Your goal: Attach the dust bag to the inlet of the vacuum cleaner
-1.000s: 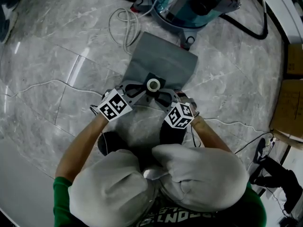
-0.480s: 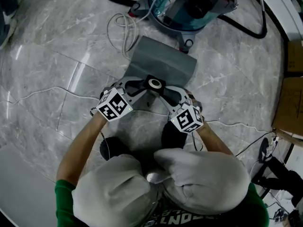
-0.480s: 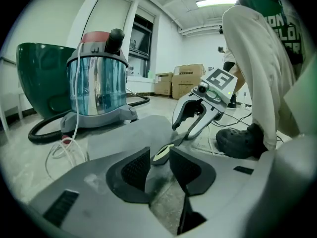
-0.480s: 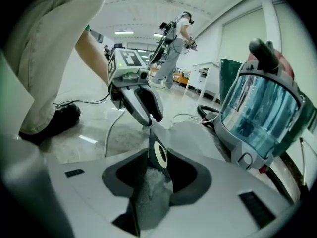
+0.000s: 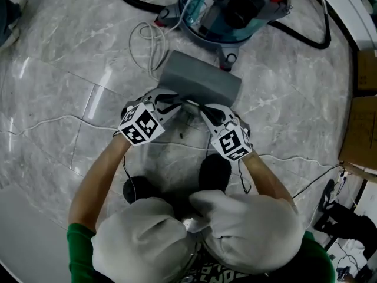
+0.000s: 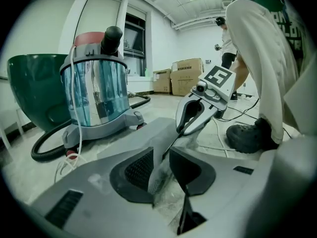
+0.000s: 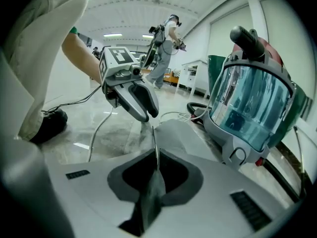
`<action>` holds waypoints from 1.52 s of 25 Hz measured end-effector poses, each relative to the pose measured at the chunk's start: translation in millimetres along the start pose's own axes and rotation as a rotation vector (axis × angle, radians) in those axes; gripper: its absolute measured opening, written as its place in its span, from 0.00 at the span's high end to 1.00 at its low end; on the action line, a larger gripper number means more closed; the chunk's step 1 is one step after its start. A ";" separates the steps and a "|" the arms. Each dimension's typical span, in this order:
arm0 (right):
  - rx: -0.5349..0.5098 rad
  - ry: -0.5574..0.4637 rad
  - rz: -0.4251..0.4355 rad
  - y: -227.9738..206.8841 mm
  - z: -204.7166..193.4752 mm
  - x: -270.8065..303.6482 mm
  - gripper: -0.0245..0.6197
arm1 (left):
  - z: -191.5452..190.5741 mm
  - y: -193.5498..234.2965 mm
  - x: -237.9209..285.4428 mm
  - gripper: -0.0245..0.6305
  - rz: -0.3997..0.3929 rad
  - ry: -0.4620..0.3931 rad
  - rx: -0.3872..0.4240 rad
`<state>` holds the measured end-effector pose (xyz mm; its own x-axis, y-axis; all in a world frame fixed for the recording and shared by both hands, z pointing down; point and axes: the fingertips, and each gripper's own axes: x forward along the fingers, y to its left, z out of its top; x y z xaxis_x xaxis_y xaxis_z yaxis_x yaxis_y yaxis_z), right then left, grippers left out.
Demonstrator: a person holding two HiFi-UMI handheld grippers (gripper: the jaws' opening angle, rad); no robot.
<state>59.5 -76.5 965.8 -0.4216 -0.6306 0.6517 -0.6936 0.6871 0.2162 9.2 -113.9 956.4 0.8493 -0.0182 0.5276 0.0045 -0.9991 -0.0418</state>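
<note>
The grey dust bag [image 5: 199, 78] lies on the marble floor just in front of the teal-drum vacuum cleaner [image 5: 235, 7]. Its card collar stands lifted and edge-on between my two grippers. My left gripper [image 5: 175, 104] is shut on the collar's left edge, and bag material shows between its pads [image 6: 141, 167]. My right gripper [image 5: 204, 109] has just been closing, and the thin collar edge [image 7: 154, 150] is now pinched in its jaws. In the left gripper view the bag [image 6: 148, 133] runs toward the vacuum [image 6: 96, 98]. I cannot see the inlet.
A coiled white cable [image 5: 147, 40] lies left of the bag. A black hose [image 5: 309, 37] curves round the vacuum. Cardboard boxes [image 5: 360, 128] stand at the right edge. The person's black shoes [image 5: 215, 170] are just behind the grippers. Thin cables cross the floor.
Both grippers have moved toward the vacuum and risen. The collar has tipped from lying flat with its round hole showing to standing edge-on. The bag has bunched shorter.
</note>
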 end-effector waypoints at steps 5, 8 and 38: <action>-0.049 0.013 0.024 4.6 -2.6 3.9 0.92 | 2.2 8.2 7.5 0.81 -0.005 0.040 0.051; -0.040 0.004 0.037 7.0 -3.2 4.9 0.93 | -2.8 6.0 13.0 0.81 -0.031 0.074 0.074; 0.048 -0.077 0.119 -2.8 -5.6 6.6 0.93 | -9.9 -16.7 38.5 0.91 -0.295 0.266 0.163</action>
<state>61.9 -80.6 973.5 -0.5449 -0.5726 0.6125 -0.6624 0.7419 0.1042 36.6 -98.2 985.8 0.6335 0.2374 0.7364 0.3286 -0.9442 0.0218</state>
